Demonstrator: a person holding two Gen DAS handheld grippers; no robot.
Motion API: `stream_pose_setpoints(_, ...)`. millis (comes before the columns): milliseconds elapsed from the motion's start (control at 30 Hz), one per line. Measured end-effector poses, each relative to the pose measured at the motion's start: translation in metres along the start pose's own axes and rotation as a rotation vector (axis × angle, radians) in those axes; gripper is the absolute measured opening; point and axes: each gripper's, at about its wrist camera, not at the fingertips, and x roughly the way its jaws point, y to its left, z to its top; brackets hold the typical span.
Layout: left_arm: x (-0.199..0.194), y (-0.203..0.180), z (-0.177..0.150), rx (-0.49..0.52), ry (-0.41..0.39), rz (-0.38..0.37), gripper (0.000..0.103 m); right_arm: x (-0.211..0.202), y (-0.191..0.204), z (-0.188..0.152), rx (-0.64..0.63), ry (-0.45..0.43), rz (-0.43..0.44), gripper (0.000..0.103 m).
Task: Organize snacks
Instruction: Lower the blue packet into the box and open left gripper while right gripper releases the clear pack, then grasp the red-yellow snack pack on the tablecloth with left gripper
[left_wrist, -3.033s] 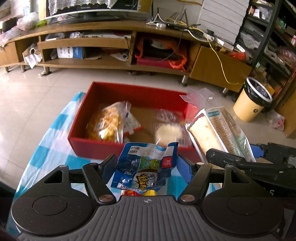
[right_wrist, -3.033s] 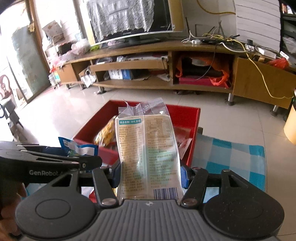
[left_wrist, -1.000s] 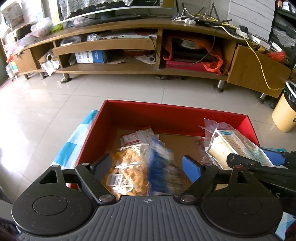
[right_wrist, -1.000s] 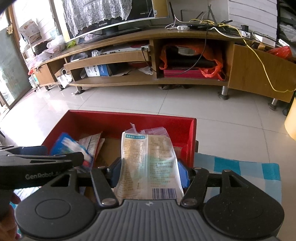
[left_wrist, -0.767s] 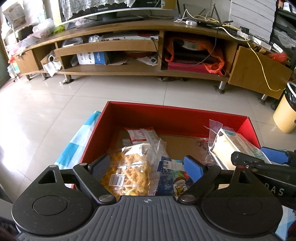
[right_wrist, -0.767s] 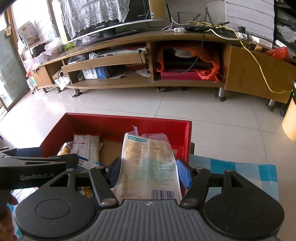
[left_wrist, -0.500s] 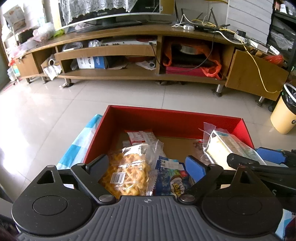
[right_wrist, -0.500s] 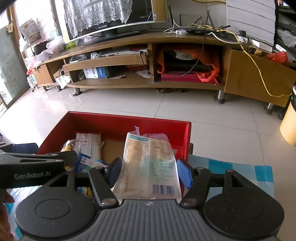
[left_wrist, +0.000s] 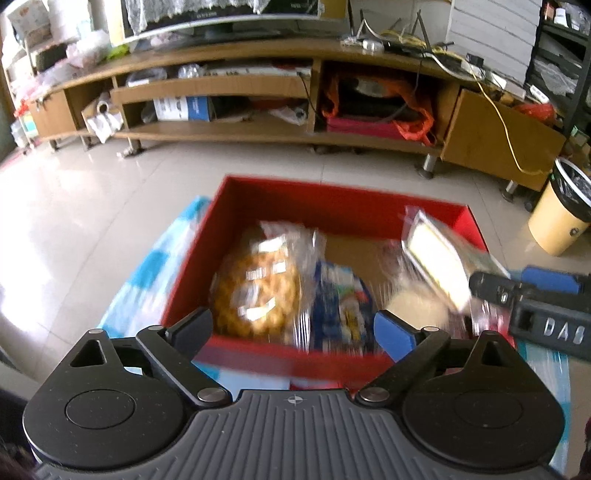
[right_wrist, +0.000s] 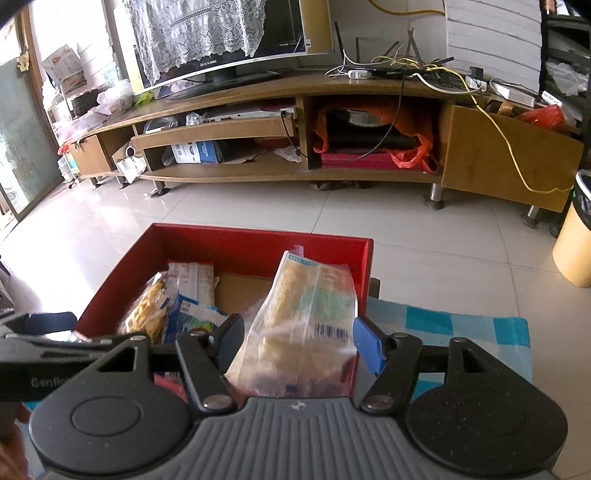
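Behind everything runs a long wooden TV bench (right_wrist: 258, 125) across pale floor tiles. Left gripper (left_wrist: 291, 325), jaws just opened wide and empty, hangs over the red box (left_wrist: 332, 206) near the blue packet (left_wrist: 340, 310) and yellow snack bag (left_wrist: 258, 291). Right gripper (right_wrist: 295, 343) has eased a little; whether it still grips the cake packet (right_wrist: 310, 314) leaning inside the box's right end is unclear.
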Motion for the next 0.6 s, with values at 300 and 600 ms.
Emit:
stream_pose_setpoints(300,0.003,-0.008,-0.037,0.012,0.102,-0.035,0.098,-0.027,-0.003,-0.018,-0.005,0.007,0.004,0.065)
stream_pose_setpoints(600,0.023,-0.028,-0.053,0.054,0.173,-0.021,0.099,-0.04,-0.007,-0.033,-0.016,0.025,0.017,0.065)
